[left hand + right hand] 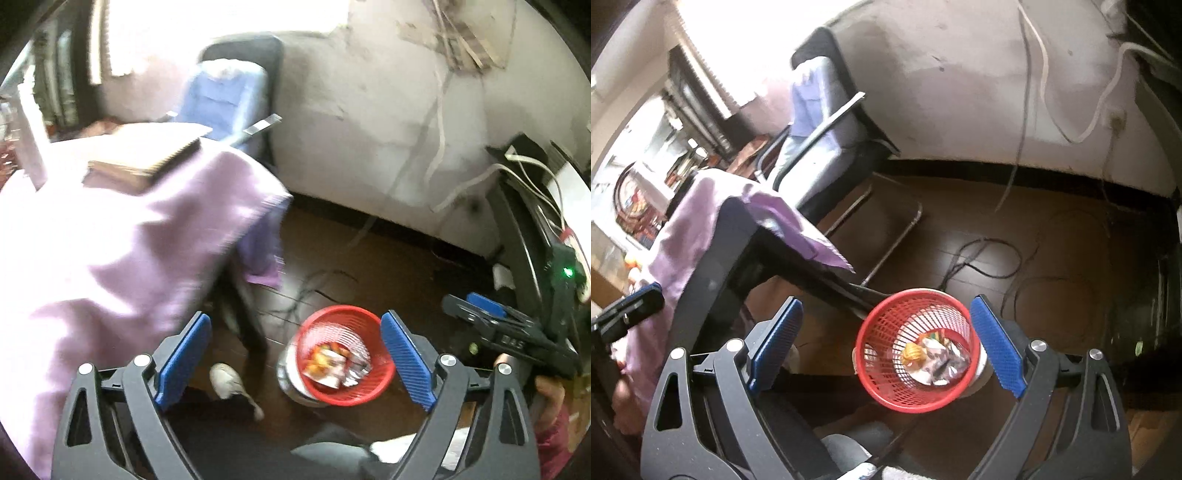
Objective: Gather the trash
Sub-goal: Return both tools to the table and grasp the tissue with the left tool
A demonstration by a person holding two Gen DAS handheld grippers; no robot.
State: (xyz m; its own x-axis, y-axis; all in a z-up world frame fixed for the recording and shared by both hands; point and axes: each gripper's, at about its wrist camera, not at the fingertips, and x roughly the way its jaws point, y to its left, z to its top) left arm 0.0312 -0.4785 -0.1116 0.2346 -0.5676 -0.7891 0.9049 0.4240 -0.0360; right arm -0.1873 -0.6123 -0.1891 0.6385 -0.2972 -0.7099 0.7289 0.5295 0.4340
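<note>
From my left wrist camera, I look down past my left gripper (295, 365), whose two blue ribbed pads stand wide apart with nothing between them. Below it, on the dark brown floor, sits one round red plastic mesh basket (345, 393), seemingly perched on a pale round object I cannot identify. Inside lies a small heap of crumpled snack wrappers (334, 363), orange, white and silvery; I make out perhaps three or four pieces, but they overlap too much for a sure count. At the right edge my right gripper (476, 314) shows from the side. To the left, a table draped in a lilac cloth (122, 236) holds one brown spiral-bound notebook (142, 166). One white shoe (229, 380) shows near the bottom. From my right wrist camera, my right gripper is also spread wide and empty, and the same single red basket sits on the floor below it, wrappers bunched at its bottom. One black chair with blue cloth (820, 122) thrown over it stands by the wall. I judge the wrappers to be very light, thin, crinkly and slippery, best pinched at a raised fold. The basket looks light but fairly stiff, best taken by its rim.
</note>
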